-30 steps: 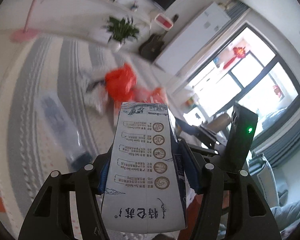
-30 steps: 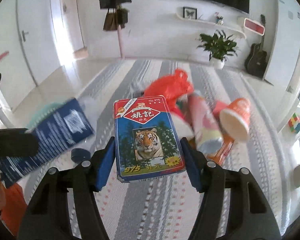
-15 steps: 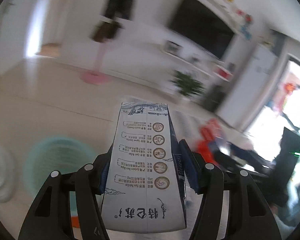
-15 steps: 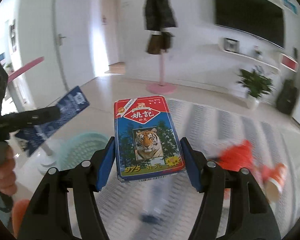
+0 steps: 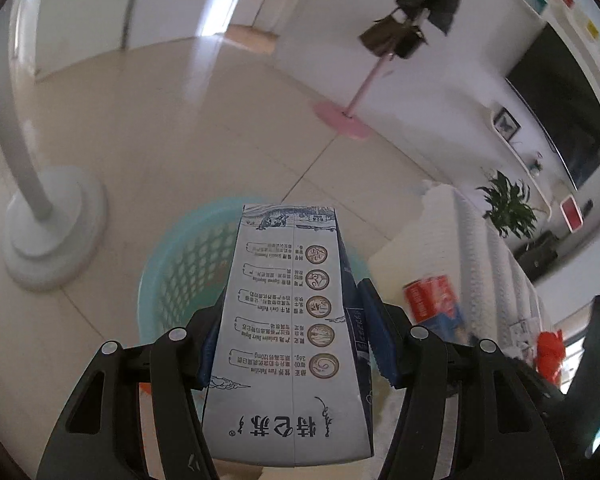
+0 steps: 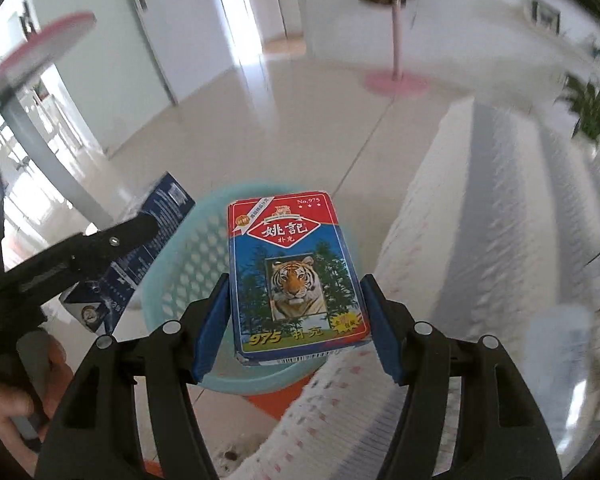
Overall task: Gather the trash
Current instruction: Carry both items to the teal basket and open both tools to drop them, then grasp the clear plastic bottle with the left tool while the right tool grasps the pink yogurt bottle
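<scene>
Both hands hang over the teal basket (image 5: 168, 264). The left gripper (image 5: 296, 340) clamps a tall milk carton (image 5: 288, 332), just above the basket's mouth; the right gripper (image 6: 296, 304) clamps a card box (image 6: 296, 276) over the basket's near rim. Best to centre each over the opening, then release. The basket is lattice plastic, round; the carton waxy and slab-sided; the box glossy, flat.

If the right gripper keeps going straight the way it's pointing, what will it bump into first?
Most likely the teal basket. The right gripper, its jaws clamped on the tiger card box, points down toward the basket's opening. Depth is hard to judge, but nothing else shows in between.
</scene>
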The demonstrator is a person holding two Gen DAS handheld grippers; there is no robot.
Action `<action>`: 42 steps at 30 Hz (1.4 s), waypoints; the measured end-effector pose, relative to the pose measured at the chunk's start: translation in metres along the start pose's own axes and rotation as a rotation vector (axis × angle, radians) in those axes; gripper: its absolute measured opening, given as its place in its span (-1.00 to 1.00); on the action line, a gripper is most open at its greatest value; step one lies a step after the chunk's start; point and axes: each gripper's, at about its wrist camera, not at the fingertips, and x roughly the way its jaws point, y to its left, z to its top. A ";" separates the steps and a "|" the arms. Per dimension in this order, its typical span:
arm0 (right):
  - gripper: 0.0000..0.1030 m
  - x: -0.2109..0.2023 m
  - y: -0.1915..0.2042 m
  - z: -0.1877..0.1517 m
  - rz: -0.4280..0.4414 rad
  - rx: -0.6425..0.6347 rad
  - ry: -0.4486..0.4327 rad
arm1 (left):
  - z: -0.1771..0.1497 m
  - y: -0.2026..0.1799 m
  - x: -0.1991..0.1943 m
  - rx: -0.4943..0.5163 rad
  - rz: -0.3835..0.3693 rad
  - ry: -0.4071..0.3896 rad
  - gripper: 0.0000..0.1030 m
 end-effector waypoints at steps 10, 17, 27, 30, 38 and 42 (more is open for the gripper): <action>0.27 0.032 0.001 -0.002 0.002 0.035 0.058 | -0.004 0.014 0.005 -0.020 0.043 -0.015 0.38; 0.27 -0.008 -0.020 -0.008 0.001 0.048 -0.008 | -0.010 -0.013 -0.018 0.047 -0.006 -0.066 0.37; 0.27 -0.139 -0.064 -0.017 -0.097 0.060 -0.256 | -0.041 -0.123 -0.063 0.191 -0.195 -0.082 0.37; 0.27 -0.177 -0.090 -0.030 -0.157 0.076 -0.313 | -0.060 -0.166 -0.062 0.250 -0.257 -0.046 0.45; 0.27 -0.251 -0.192 -0.088 -0.300 0.216 -0.376 | -0.114 -0.239 -0.020 0.349 -0.266 0.082 0.61; 0.27 -0.270 -0.246 -0.120 -0.359 0.291 -0.366 | -0.129 -0.247 0.009 0.304 -0.261 0.161 0.60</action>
